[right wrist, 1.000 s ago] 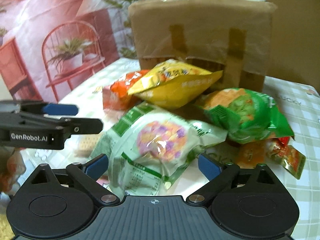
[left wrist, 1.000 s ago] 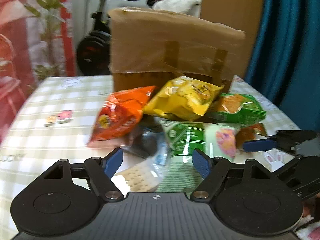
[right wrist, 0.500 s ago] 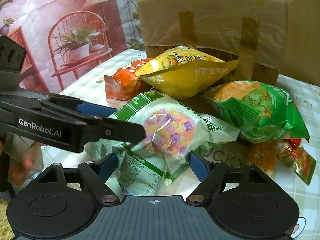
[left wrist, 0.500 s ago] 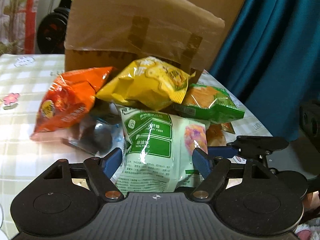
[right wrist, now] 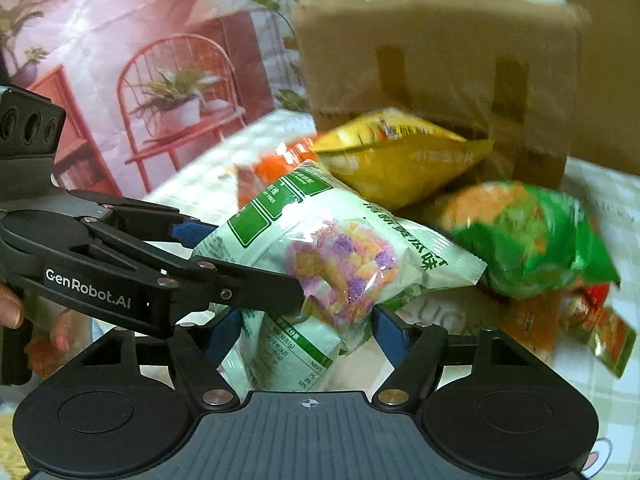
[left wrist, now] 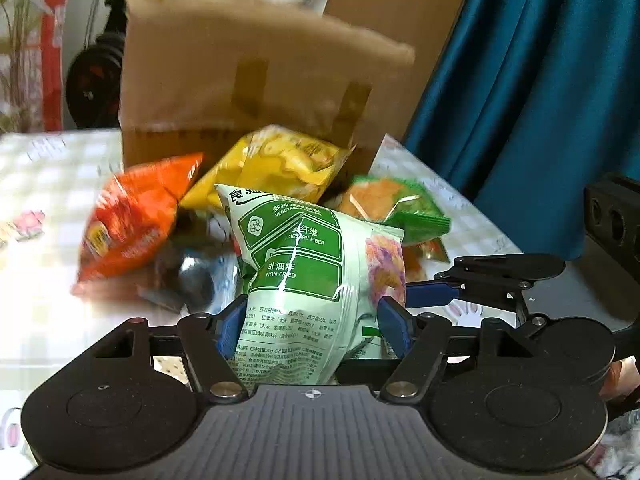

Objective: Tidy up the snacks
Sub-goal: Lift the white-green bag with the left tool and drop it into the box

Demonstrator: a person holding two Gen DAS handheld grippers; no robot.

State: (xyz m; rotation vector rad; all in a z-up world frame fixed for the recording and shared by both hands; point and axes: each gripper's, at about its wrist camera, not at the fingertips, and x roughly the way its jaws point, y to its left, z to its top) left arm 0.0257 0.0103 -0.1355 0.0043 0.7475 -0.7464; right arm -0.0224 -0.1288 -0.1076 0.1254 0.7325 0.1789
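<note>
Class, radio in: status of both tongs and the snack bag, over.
Left tongs and right tongs closing on pale green snack bag, pads touching. Yellow bag piled behind. Cardboard box beyond.

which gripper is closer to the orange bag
Left. The left gripper is just right of the orange bag; the right gripper is farther right, beyond it. Both jaws have just been closing on the white bag between them.

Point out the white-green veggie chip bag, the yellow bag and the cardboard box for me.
white-green bag (left wrist: 304, 276), left wrist view, printed green panel.
yellow bag (right wrist: 400, 160), right wrist view, middle of its face.
cardboard box (right wrist: 440, 52), right wrist view, front flap.
</note>
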